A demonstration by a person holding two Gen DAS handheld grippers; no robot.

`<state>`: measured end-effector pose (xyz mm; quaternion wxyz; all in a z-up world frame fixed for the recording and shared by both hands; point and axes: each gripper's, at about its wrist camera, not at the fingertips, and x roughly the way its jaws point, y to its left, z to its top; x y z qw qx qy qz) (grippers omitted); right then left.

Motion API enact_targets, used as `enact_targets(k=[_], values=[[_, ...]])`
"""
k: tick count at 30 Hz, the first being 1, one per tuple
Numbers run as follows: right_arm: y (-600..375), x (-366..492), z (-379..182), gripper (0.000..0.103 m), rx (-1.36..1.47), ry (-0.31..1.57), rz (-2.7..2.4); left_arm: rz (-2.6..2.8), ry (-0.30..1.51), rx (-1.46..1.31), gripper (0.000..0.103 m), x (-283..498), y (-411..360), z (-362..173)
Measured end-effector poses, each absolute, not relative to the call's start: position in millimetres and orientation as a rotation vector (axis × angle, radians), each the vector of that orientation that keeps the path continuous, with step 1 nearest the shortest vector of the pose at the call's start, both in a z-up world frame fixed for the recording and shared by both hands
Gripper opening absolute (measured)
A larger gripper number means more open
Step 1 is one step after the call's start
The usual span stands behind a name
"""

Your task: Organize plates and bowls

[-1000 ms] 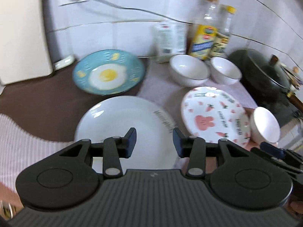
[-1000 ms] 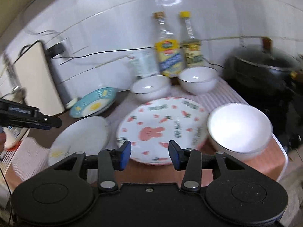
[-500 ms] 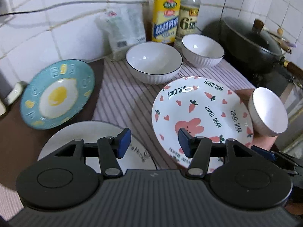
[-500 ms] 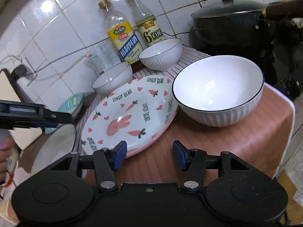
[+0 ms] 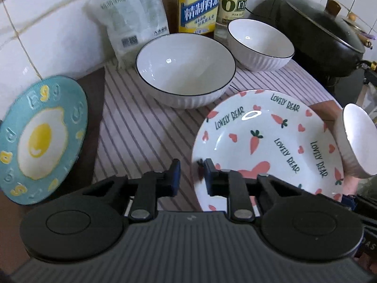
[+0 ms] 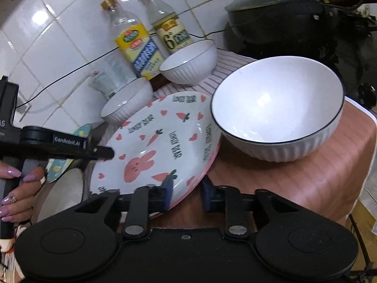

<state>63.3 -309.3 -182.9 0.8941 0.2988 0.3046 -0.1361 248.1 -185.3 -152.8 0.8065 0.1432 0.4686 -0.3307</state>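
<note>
Since the earlier frame both grippers have dropped toward the rabbit plate (image 6: 153, 146) and narrowed. The left gripper (image 5: 190, 176) is closing astride the plate's left rim; whether its pads bite yet cannot be told. The right gripper (image 6: 186, 194) is closing with the near rim between its jaws, the left pad at the rim, the right pad seemingly just clear. Judgement: both grips should seat squarely on the rim before lifting, keeping the plate level and clear of the near bowl (image 6: 278, 113) just beside it. The plate is glossy white with pink rabbit, carrots and hearts, resting on the striped cloth (image 5: 132, 127).
</note>
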Motion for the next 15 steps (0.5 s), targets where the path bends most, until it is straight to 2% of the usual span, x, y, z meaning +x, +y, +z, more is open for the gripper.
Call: enact_targets(k=[3,15], values=[[-310.5,65.1,-181.5,0.026,0.628,0.646,-0.292,-0.719,1.024,0.285,0.012,250.2,-183.9,-153.2],[-311.9,72.6,-178.1,0.024,0.621,0.685,-0.297,-0.682,1.053,0.274,0.013,247.1,-184.7,-150.8]])
